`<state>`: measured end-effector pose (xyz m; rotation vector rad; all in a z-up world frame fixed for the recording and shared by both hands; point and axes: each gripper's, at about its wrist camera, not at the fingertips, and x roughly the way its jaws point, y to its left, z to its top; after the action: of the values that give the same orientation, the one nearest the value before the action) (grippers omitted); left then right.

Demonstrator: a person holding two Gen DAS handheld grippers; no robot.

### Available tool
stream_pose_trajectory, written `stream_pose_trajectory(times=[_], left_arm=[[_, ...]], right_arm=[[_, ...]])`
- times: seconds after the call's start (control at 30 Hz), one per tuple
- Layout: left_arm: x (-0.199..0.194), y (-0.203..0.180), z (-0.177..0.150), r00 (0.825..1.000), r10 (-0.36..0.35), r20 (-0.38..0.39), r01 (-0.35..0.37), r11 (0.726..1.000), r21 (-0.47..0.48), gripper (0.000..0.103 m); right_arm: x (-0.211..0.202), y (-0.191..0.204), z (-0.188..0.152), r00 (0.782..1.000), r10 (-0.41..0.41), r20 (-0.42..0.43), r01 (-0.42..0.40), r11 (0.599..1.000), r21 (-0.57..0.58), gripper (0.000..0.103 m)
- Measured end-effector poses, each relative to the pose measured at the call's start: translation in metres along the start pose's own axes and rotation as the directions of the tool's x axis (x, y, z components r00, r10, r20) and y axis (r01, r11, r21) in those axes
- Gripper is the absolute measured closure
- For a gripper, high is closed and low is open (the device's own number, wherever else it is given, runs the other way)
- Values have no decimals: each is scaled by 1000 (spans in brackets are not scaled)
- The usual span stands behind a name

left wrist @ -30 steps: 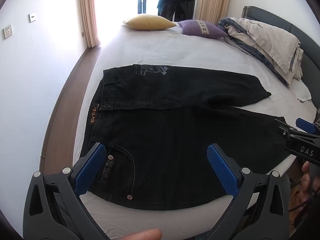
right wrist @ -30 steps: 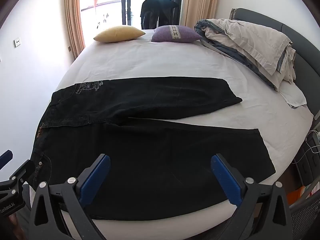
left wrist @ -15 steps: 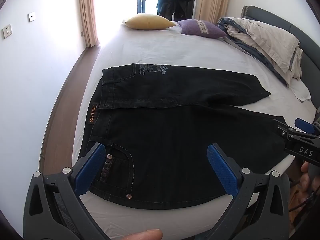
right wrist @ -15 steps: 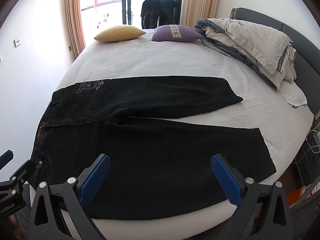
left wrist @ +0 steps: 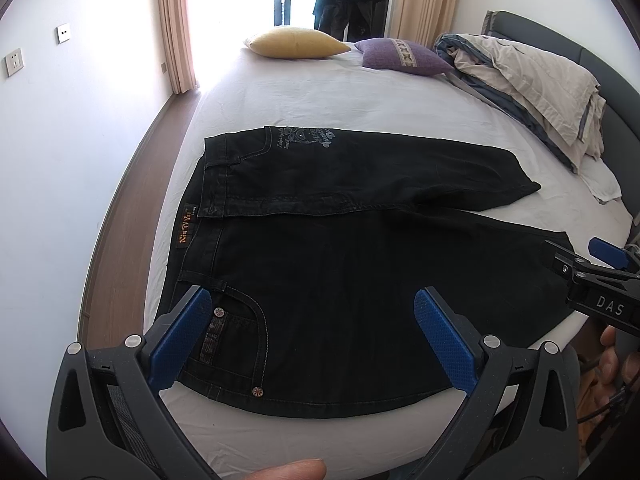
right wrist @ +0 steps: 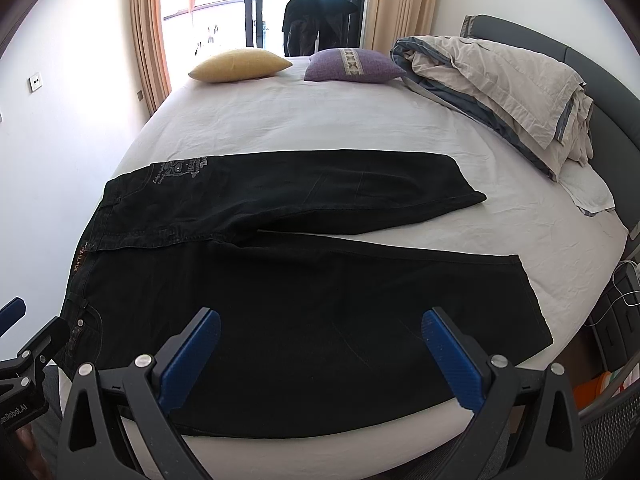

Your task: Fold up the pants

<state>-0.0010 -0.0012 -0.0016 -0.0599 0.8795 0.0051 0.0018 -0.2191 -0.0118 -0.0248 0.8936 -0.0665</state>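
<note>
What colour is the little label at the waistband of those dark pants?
The label on the pants is brown with orange lettering; it shows best in the left wrist view.

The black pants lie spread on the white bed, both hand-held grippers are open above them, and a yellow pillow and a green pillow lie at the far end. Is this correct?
Not quite: the second pillow is purple, not green, as the right wrist view shows. The rest holds: the black pants lie spread on the white bed, the yellow pillow lies at the far end, and the left hand-held gripper and right hand-held gripper are open.
</note>
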Motion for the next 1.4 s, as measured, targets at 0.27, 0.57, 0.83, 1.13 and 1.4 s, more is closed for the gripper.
stream_pose_trajectory(times=[0.27,0.57,0.83,1.13,1.4], left_arm=[[0,0,0,1000,0,-1,0,1000,0,0],[0,0,0,1000,-1,-3,1,1000,-1,0],[2,-1,-2,1000,-1,-4,1,1000,-1,0],[2,-1,-3,1000,-2,-5,2,1000,-2,0],[2,-1,-3,1000,-2,-7,2,1000,-2,0]], right_arm=[[-2,-5,5,1000,-1,-2,1,1000,-1,0],[2,1,-3,1000,1,-4,-1,1000,-1,0],[0,1,-3,1000,1,-5,-1,1000,-1,0],[3,1,-6,1000,2,-8,-2,1000,-2,0],[3,2,-7,1000,2,-9,-2,1000,-2,0]])
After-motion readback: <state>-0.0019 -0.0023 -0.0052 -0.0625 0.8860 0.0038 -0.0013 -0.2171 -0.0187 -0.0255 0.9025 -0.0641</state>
